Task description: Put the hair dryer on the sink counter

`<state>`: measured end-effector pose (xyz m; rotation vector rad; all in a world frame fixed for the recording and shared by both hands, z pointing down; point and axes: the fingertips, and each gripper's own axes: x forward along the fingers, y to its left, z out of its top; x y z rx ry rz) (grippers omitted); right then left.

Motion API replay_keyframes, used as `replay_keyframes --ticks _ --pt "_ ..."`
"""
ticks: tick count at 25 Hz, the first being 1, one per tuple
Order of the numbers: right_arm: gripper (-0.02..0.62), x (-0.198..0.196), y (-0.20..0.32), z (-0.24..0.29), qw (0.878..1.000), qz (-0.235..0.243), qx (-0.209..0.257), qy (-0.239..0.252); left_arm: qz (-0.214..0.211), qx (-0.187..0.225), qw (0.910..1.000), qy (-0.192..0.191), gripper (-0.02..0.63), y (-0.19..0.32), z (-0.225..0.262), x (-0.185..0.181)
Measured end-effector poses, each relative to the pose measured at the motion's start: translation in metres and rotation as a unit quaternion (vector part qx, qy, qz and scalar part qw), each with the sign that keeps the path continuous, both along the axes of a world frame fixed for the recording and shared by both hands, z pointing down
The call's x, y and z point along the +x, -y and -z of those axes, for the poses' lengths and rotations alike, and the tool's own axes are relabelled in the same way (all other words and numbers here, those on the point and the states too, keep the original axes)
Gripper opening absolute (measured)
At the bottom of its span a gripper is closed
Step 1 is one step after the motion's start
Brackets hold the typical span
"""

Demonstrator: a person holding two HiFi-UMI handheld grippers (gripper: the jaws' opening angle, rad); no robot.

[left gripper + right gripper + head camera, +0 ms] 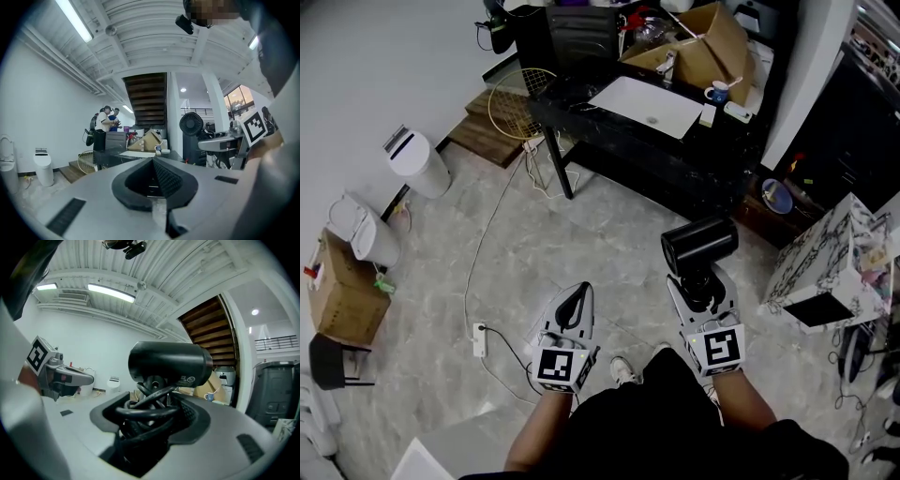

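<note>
A black hair dryer stands up out of my right gripper, which is shut on its handle and the cord coiled round it. In the right gripper view the dryer's barrel lies crosswise above the jaws, with the cord loops between them. My left gripper hangs beside it at the left, shut and empty; its tips meet. The black sink counter with a white basin stands ahead, well beyond both grippers. From the left gripper view the dryer's round rear grille shows.
On the counter are a faucet, a mug and a cardboard box. A racket leans at its left end. A white bin, a power strip with its cable, and a patterned box sit on the floor.
</note>
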<state>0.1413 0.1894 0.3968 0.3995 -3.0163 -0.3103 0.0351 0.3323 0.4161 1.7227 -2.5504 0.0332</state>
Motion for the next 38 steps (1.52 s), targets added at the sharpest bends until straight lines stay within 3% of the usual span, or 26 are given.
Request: replay_keyframes --ticks 9,16,33,38 --pt "0.259 -0.032 0.01 0.0 1.0 0.005 -0.001 0.003 0.01 -0.004 0.9999 -0.006 -0.006 0.009 -0.002 -0.031" --pt "0.259 -0.065 0.042 -0.007 1.0 0.009 -0.017 0.002 -0.012 -0.042 0.999 -0.004 -0.006 0.042 -0.022 -0.054" --pt "0.259 -0.138 0.193 -0.02 0.999 -0.033 -0.029 -0.008 -0.044 -0.055 0.9974 0.013 -0.006 0.196 -0.031 -0.157" --pt "0.259 -0.151 0.224 -0.015 0.998 -0.049 -0.027 -0.017 -0.03 -0.051 0.9981 -0.015 -0.006 0.225 -0.032 -0.186"
